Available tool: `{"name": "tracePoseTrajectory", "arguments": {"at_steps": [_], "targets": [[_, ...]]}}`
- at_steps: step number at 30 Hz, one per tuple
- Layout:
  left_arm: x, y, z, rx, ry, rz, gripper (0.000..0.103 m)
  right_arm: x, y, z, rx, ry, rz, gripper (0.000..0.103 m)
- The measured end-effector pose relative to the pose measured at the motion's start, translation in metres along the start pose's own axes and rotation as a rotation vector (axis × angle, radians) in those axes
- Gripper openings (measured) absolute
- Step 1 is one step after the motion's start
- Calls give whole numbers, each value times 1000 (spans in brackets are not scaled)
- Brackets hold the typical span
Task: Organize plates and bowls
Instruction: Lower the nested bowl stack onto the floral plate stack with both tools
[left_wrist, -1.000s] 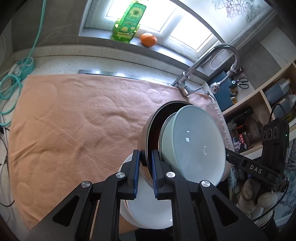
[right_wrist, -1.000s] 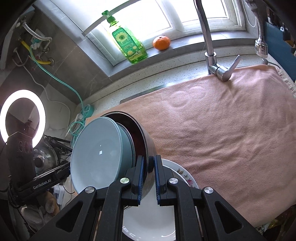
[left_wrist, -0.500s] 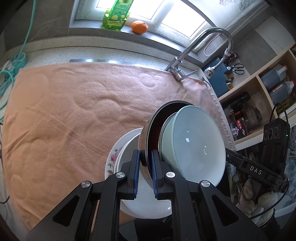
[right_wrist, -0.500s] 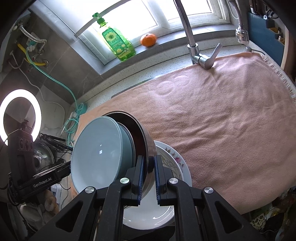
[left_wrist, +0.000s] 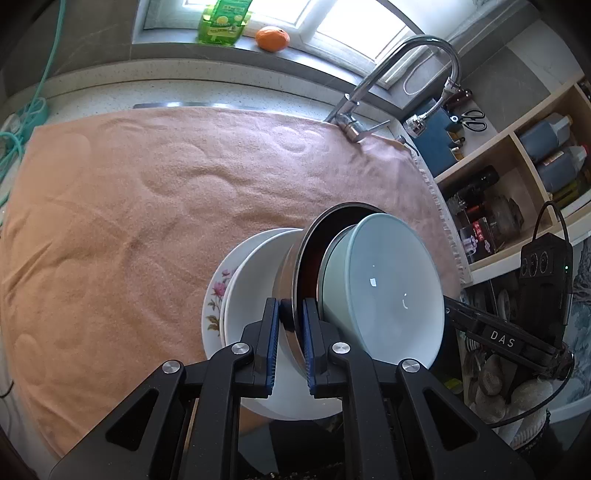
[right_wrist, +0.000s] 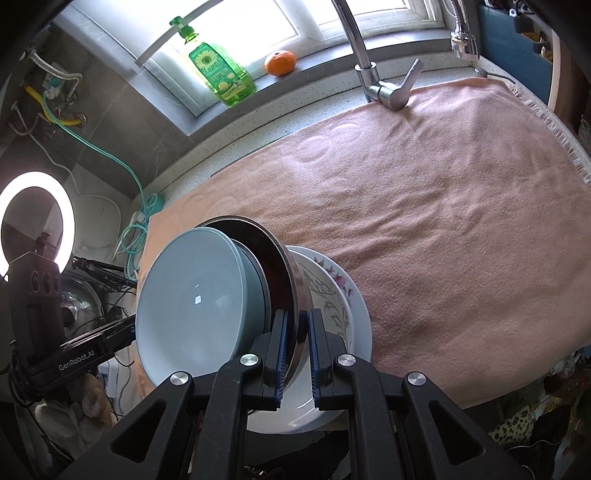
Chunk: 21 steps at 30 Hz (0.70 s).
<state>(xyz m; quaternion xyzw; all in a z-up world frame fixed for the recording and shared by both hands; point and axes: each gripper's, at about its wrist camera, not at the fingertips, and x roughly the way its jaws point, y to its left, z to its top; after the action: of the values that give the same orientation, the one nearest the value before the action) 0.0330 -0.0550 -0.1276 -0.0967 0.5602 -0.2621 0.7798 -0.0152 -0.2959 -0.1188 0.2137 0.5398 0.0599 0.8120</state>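
Note:
A steel bowl (left_wrist: 295, 266) with a dark inside stands tilted on edge, and a pale blue-green bowl (left_wrist: 388, 288) is nested in it. My left gripper (left_wrist: 291, 325) is shut on the steel rim. From the opposite side my right gripper (right_wrist: 297, 325) is shut on the same steel bowl (right_wrist: 291, 273), with the pale bowl (right_wrist: 192, 302) facing left. Under the steel bowl lie a white bowl (left_wrist: 255, 280) and a floral plate (left_wrist: 216, 295) at the near edge of the towel. The right wrist view shows the white bowl (right_wrist: 332, 306) with a flower pattern inside and the plate (right_wrist: 360, 317) beneath it.
A peach towel (left_wrist: 147, 206) covers the counter. At the back are a tap (right_wrist: 373, 74), a green soap bottle (right_wrist: 221, 70) and an orange (right_wrist: 280, 62) on the sill. Shelves with bottles (left_wrist: 546, 147) stand to the right, a ring light (right_wrist: 33, 218) to the left.
Both grippers have carried the steel bowl and the pale bowl forward and lower over the towel. The white bowl and floral plate now show further onto the towel. Both grips are unchanged.

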Motion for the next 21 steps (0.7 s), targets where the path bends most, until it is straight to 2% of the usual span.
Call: {"name": "tracePoseTrajectory", "arguments": {"at_steps": [21], "targets": [[6, 5, -5, -20, 19, 13, 10, 15, -5, -8, 12, 43, -1, 10]]}}
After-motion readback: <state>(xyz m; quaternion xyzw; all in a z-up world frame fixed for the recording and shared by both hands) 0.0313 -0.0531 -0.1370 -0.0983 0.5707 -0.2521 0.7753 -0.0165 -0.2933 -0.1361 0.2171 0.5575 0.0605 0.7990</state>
